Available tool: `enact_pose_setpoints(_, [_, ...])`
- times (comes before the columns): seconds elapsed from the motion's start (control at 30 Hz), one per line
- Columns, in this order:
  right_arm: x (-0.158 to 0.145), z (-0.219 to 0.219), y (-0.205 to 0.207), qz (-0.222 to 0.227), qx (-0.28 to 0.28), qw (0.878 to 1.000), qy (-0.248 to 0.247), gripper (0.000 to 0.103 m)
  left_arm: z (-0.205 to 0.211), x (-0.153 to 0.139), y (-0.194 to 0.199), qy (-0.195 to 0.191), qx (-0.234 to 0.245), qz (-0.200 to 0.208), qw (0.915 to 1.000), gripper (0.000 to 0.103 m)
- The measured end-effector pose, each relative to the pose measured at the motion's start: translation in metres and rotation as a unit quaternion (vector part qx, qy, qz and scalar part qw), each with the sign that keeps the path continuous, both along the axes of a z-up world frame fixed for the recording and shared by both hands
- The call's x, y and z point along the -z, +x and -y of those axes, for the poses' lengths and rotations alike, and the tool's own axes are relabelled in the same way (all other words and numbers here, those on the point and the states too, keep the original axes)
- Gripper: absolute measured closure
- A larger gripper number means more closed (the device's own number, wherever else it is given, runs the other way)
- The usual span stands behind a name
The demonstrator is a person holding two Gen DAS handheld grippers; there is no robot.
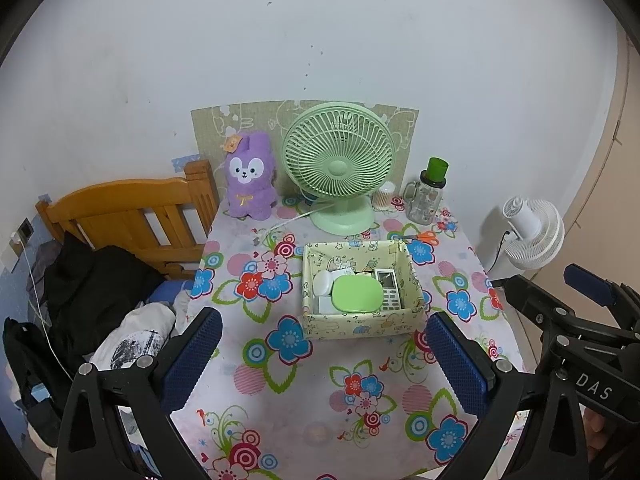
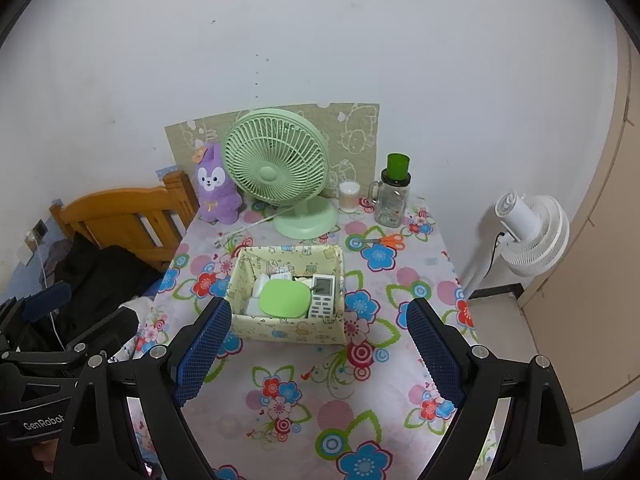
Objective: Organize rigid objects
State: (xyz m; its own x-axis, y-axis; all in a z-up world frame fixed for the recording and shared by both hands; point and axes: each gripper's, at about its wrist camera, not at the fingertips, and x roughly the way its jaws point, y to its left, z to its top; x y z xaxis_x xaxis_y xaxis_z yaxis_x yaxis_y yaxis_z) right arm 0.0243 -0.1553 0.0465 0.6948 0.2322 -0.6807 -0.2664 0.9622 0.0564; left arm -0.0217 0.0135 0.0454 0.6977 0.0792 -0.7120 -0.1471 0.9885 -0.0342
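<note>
- Storage box (image 1: 362,326) — patterned fabric bin on the flowered table (image 1: 280,420), ahead of both pairs of jaws; between the left pair's fingers in the left wrist view, and ahead of and just inside the left-hand finger in the right wrist view (image 2: 288,330). Already loaded.
- Green fan (image 1: 339,166) — beyond the box, at the wall; purple plush (image 1: 250,176) to its left. Neither looks like part of the sort.
- Left gripper (image 1: 324,354) — jaws spread wide, holding nothing, hovering short of the box's near wall.
- Right gripper (image 2: 320,354) — jaws likewise wide apart and empty, box just ahead.
- Glass jar (image 1: 426,198) with green cap — far right corner, beyond the right-hand finger.
- Green case (image 1: 356,292) — flat lidded case lying on top inside the box.
- Remote (image 1: 389,288) — grey keypad unit in the box, right of the green case (touching it, as far as can be told).
- Scissors (image 1: 418,237) — orange-handled, loose on the cloth just past the box's far right corner.
- Step, by judgement: sorting appears late; the scissors look like the one rigid stray.
- Next move, by judgement: a long reach over the box, a low pinch across the flat handles.
</note>
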Motion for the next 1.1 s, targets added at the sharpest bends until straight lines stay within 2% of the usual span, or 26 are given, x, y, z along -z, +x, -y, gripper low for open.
enact_pose_setpoints(1.1, [0.0, 0.004, 0.004, -0.004, 0.022, 1.0, 0.008, 0.012, 0.002, -0.001, 0.01, -0.002, 0.007, -0.002, 1.0, 0.0])
